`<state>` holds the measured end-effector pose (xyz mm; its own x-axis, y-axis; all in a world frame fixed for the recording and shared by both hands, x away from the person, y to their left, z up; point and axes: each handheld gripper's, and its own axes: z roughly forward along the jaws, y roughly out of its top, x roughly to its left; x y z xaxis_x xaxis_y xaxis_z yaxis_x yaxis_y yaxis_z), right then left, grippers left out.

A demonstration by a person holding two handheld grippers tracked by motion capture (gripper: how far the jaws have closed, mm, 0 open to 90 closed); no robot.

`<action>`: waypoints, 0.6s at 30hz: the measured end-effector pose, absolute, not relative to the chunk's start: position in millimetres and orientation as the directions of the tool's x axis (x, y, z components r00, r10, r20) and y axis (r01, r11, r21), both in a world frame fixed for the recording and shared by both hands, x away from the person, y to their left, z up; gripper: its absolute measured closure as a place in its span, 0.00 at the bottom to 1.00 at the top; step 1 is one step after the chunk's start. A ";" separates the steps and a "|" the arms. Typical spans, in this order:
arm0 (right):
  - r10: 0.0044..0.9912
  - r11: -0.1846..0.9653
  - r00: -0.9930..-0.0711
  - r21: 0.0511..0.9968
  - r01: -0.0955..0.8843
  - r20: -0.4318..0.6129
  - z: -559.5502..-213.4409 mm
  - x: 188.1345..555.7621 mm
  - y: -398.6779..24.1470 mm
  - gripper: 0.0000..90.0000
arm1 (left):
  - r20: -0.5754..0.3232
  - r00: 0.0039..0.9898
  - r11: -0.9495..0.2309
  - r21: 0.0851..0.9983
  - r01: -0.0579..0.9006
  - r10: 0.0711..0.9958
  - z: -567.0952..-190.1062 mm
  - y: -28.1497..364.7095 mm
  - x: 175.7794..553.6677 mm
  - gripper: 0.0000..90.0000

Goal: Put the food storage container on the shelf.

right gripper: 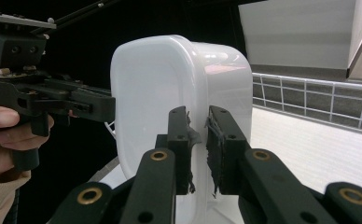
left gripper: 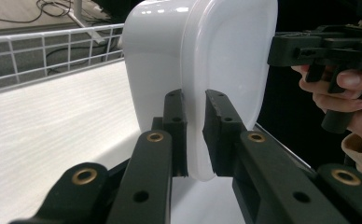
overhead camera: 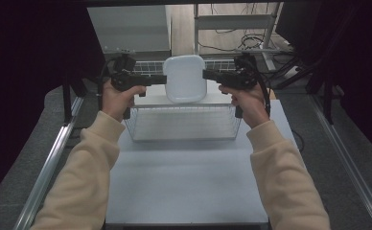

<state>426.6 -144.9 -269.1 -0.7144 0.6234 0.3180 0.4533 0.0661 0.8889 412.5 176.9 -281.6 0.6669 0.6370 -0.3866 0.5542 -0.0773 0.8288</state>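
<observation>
A white plastic container (overhead camera: 184, 78) with rounded corners is held up on edge above the wire basket (overhead camera: 184, 122), its open side facing the person. My left gripper (overhead camera: 164, 79) is shut on its left rim, and in the left gripper view the jaws clamp the thin white rim (left gripper: 195, 140). My right gripper (overhead camera: 205, 74) is shut on the opposite rim, which the right gripper view shows pinched between the pads (right gripper: 198, 140). In each gripper view the other gripper appears across the container (left gripper: 305, 46) (right gripper: 76, 105).
The wire basket stands on a white table (overhead camera: 184, 187), its back wall a wire grid (left gripper: 44, 51). Metal rails (overhead camera: 50, 163) run along both sides. A metal frame and cables (overhead camera: 241, 38) lie on the floor behind.
</observation>
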 end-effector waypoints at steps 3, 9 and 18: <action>0.628 0.063 -0.707 0.884 0.463 0.325 -268.7 432.3 -143.5 0.89 | -0.397 0.662 -0.076 0.822 0.565 0.635 -282.2 177.5 417.6 0.89; 0.627 0.063 -0.685 0.852 0.520 0.371 -275.7 447.6 -142.5 0.89 | -0.442 0.631 -0.079 0.777 0.624 0.638 -290.6 179.1 439.3 0.88; 0.625 0.025 -0.624 0.787 0.616 0.469 -285.1 469.7 -144.4 0.88 | -0.534 0.595 -0.035 0.726 0.687 0.601 -298.9 182.1 468.6 0.88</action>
<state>469.7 -144.4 -285.1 -0.6242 0.6250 0.4688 0.6160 0.0246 0.7874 468.6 182.1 -298.9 0.5945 0.6014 -0.5337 0.6872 -0.0355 0.7256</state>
